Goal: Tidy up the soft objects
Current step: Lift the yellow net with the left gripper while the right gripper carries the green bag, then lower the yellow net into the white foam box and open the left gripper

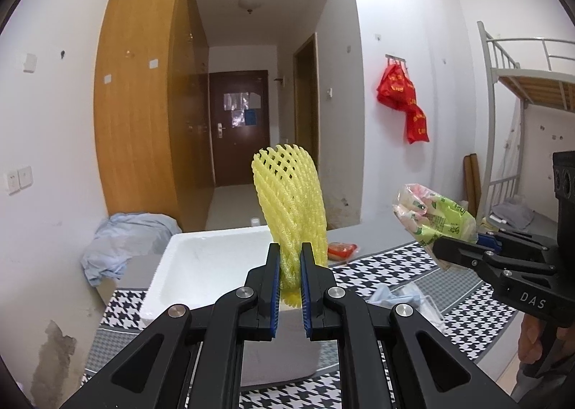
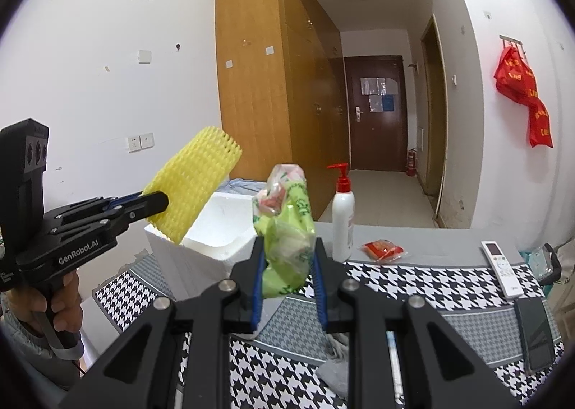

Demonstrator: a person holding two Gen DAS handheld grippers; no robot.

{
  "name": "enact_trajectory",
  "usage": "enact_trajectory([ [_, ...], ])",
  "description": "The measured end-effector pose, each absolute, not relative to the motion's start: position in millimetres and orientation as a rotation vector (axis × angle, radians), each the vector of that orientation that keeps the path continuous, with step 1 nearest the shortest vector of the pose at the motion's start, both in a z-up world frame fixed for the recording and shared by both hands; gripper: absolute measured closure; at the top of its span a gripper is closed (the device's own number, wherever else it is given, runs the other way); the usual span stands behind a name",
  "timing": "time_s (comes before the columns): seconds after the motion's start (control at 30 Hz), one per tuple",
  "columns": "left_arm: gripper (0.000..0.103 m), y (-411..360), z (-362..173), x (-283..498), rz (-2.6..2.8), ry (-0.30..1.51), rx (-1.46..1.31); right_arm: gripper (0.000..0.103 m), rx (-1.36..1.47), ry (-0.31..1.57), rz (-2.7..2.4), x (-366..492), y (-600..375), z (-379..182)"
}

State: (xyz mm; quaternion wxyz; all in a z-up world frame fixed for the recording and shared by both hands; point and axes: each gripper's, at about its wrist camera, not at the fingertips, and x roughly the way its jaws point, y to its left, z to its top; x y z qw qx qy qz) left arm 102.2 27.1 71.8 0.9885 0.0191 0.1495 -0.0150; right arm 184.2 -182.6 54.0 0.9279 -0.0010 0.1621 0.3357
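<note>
My left gripper [image 1: 289, 258] is shut on a yellow foam fruit net [image 1: 291, 200] and holds it upright above the near rim of a white foam box [image 1: 201, 258]. It also shows in the right wrist view [image 2: 160, 202], with the net [image 2: 196, 182] over the box [image 2: 222, 226]. My right gripper [image 2: 287, 254] is shut on a green and pink plastic snack bag [image 2: 287, 229], held in the air to the right of the box. In the left wrist view that gripper [image 1: 440, 249] and bag [image 1: 435, 217] are at the right.
A houndstooth cloth [image 2: 413, 287] covers the table. On it are a white pump bottle [image 2: 343, 215], a red packet [image 2: 382, 249], a remote [image 2: 501, 267], a phone [image 2: 535, 333] and grey cloth [image 2: 334, 366]. Light blue fabric [image 1: 125, 236] lies behind the box.
</note>
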Motion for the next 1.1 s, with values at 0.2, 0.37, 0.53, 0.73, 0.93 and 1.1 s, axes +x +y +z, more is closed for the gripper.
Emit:
enact_trajectory([
  [0.2,0.092,37.4,72.5,103.7,0.009,0.301,0.037,0.075,-0.020,0.334,0.721,190.6,-173.1,53.7],
  [0.37,0.092,48.9,74.6,106.1,0.044,0.304,0.025,0.076,-0.039,0.330,0.752,194.3,-160.9,57.1],
  [0.53,0.092,63.4,78.5,107.7,0.091,0.299,0.016,0.076,-0.048,0.333,0.784,198.2,-146.9,60.8],
  [0.73,0.092,70.9,75.9,112.9,0.112,0.312,0.015,0.075,-0.062,0.350,0.816,208.8,-126.1,61.5],
  [0.93,0.092,79.3,74.8,121.7,0.123,0.328,0.015,0.075,-0.076,0.349,0.832,212.7,-115.1,64.3],
  [1.1,0.092,82.4,70.4,134.4,0.096,0.356,-0.004,0.076,-0.077,0.358,0.832,218.3,-108.3,63.7],
])
